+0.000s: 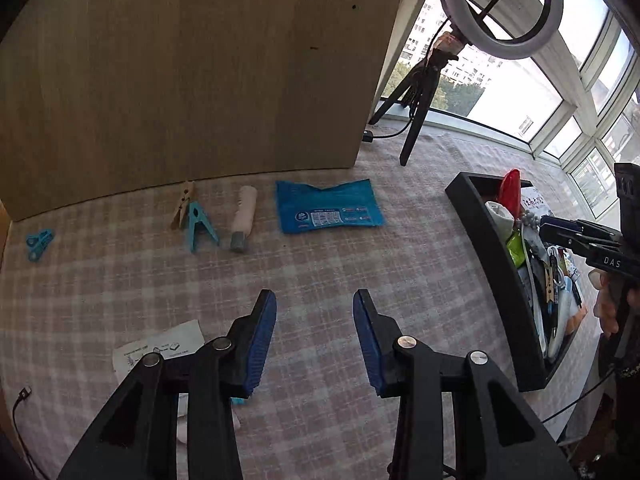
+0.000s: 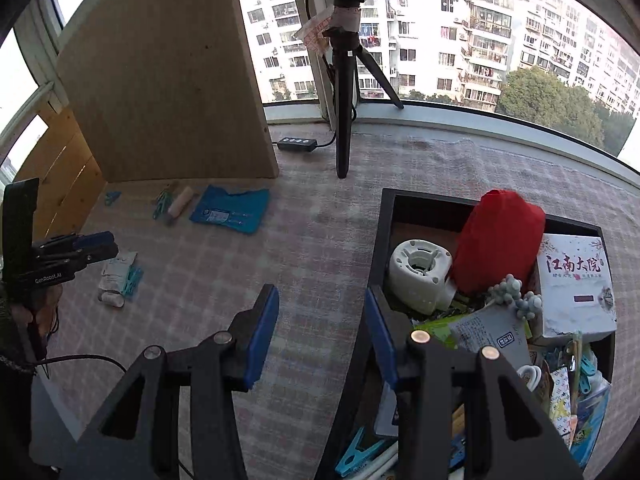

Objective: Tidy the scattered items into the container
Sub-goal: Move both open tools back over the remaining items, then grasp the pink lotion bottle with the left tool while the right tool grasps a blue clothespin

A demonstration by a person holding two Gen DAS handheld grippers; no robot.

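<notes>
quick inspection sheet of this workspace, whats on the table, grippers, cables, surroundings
surface: checked tablecloth, flat, mostly bare in the middle
job's things: black container heaped full, red item on top; still loose by the wooden board: blue packet, teal clip, wooden peg, pink tube, small teal clips; paper leaflet nearer
clutter: nothing seen beyond those
grippers: left gripper open, empty; right gripper open, empty, at the container's edge
cables: black cable at the table's left edge; inline controller by the tripod
surroundings: ring light, windows, apartment blocks outside
</notes>
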